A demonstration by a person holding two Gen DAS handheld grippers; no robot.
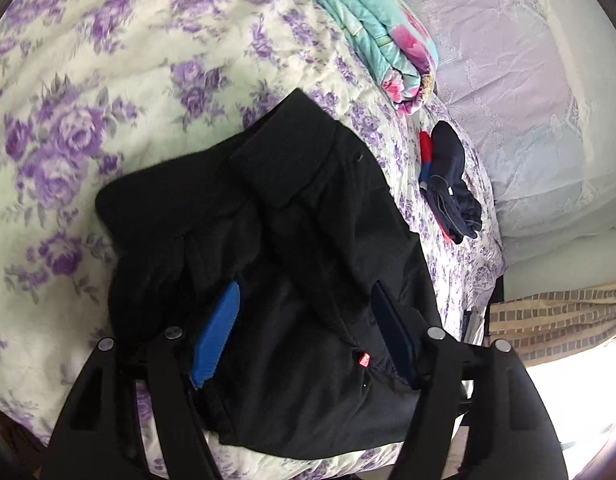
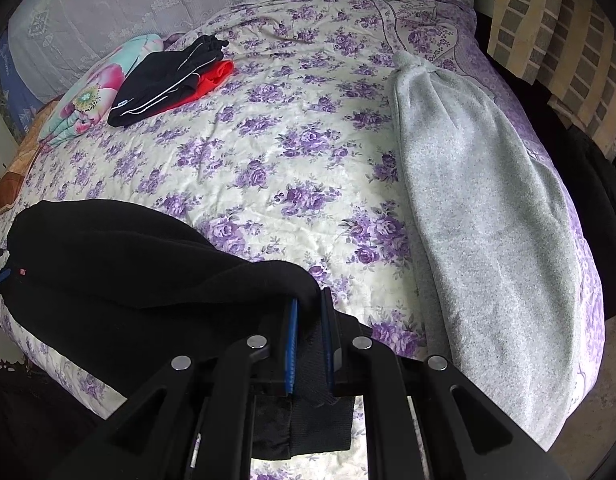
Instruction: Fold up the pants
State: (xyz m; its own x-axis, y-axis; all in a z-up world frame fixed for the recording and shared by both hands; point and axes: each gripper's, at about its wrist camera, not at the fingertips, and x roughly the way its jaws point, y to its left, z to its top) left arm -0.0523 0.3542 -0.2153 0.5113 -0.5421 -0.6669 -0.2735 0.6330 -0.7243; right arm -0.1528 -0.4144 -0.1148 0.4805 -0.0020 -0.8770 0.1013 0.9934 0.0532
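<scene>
left gripper spread wide over the black pants, blue pads to either side of the bunched cloth, not pinching. ahead and right, a folded dark garment and floral blanket. right gripper pressed together on the pants' edge; grey sweatpants to its right on the purple-flowered quilt.

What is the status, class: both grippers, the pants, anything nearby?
Left hand-held gripper open over black fleece pants. Right hand-held gripper shut on pants edge. Grey knit garment lies apart on floral purple bedspread.
</scene>
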